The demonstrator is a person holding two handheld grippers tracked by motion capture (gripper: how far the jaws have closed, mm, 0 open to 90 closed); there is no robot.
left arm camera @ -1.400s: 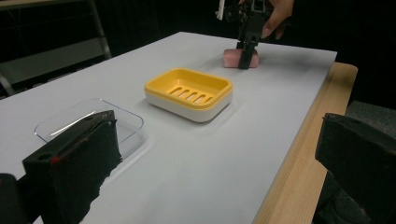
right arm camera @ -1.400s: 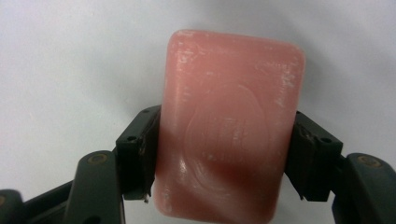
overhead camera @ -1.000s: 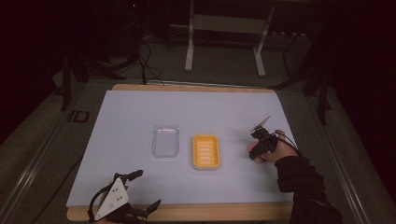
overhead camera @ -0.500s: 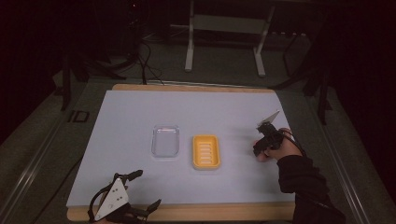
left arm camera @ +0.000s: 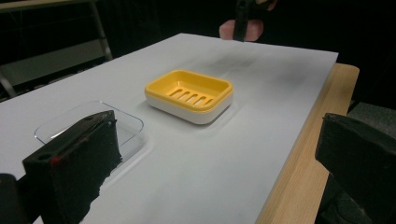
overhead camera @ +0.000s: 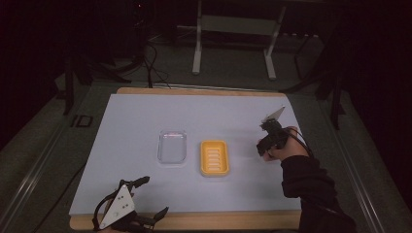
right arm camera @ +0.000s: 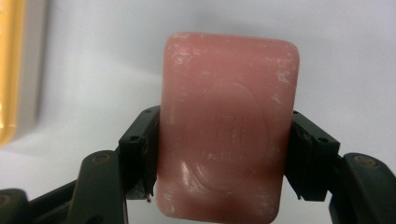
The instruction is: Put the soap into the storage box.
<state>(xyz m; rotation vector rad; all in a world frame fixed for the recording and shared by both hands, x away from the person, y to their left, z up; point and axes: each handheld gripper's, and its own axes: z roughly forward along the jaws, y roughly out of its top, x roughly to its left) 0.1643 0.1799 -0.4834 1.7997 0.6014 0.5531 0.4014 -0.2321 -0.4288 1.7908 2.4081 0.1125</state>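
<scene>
1. A pink bar of soap point(right arm camera: 226, 128) is seen in the right gripper view: a rectangular block with rounded corners, a glossy face with a faint round stamp pressed into it, and whitish scuffs along its edges.
2. The soap is clamped between the two black jaws of the right gripper point(right arm camera: 224, 158), one pad pressed on each long side, and it is held above the pale table sheet point(overhead camera: 218, 111).
3. In the high view the right gripper point(overhead camera: 268, 141) is seen to the right of the yellow soap dish point(overhead camera: 214, 158), apart from it and off the table surface.
4. One yellow soap dish point(left arm camera: 189, 95) is counted, with a white base and a row of slots in its floor; nothing lies in it.
5. One clear plastic lid point(overhead camera: 172, 146) is counted, lying just left of the dish, near it but not touching.
6. One soap bar is counted in all.
7. The left gripper point(overhead camera: 127, 208) is seen at the near edge of the table, its jaws spread wide apart with nothing between them.
</scene>
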